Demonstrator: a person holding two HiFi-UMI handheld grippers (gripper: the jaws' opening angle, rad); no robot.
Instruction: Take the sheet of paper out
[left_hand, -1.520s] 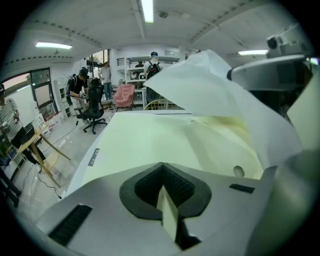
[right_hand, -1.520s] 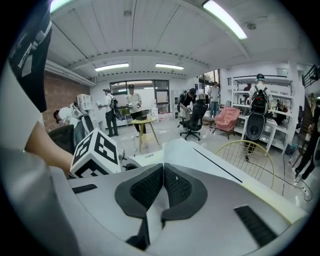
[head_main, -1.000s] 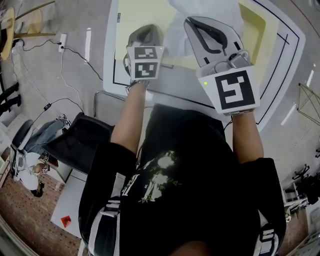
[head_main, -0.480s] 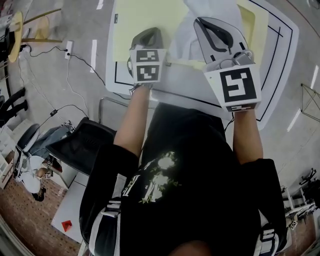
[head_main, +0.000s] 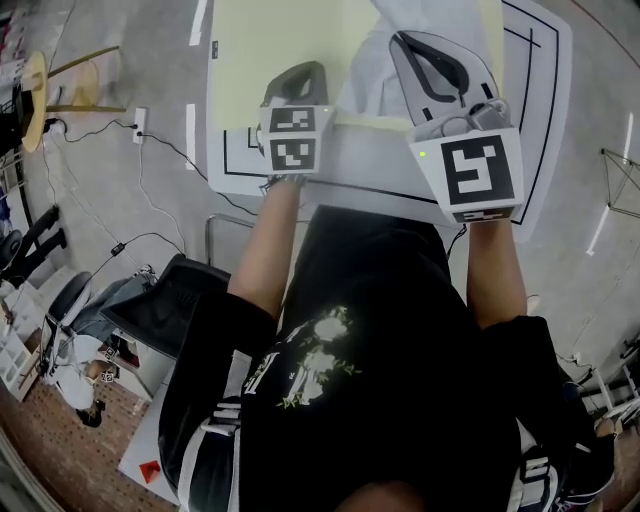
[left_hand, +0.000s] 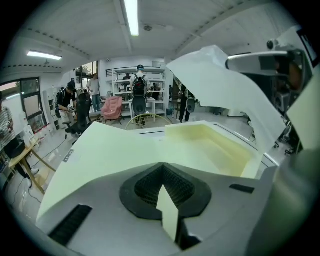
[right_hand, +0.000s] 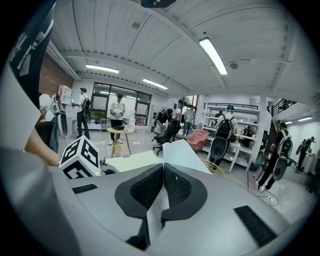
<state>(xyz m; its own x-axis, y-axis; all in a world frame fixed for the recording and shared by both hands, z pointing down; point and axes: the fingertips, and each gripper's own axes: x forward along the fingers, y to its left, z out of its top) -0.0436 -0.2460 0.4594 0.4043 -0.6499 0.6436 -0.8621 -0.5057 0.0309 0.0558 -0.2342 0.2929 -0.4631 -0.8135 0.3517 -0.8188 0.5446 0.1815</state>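
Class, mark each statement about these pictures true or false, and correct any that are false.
1. The left claw is shut on an edge of the pale yellow folder. True.
2. The right claw stands open with nothing in it. False: it is shut on the white sheet of paper.
3. The white sheet of paper lies flat on the floor. False: it is held up over the folder.
4. The folder rests on a white table marked with black lines. True.

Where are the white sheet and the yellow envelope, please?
white sheet (left_hand: 215, 80): left gripper view, its raised middle part.
yellow envelope (left_hand: 100, 155): left gripper view, its flat left face.
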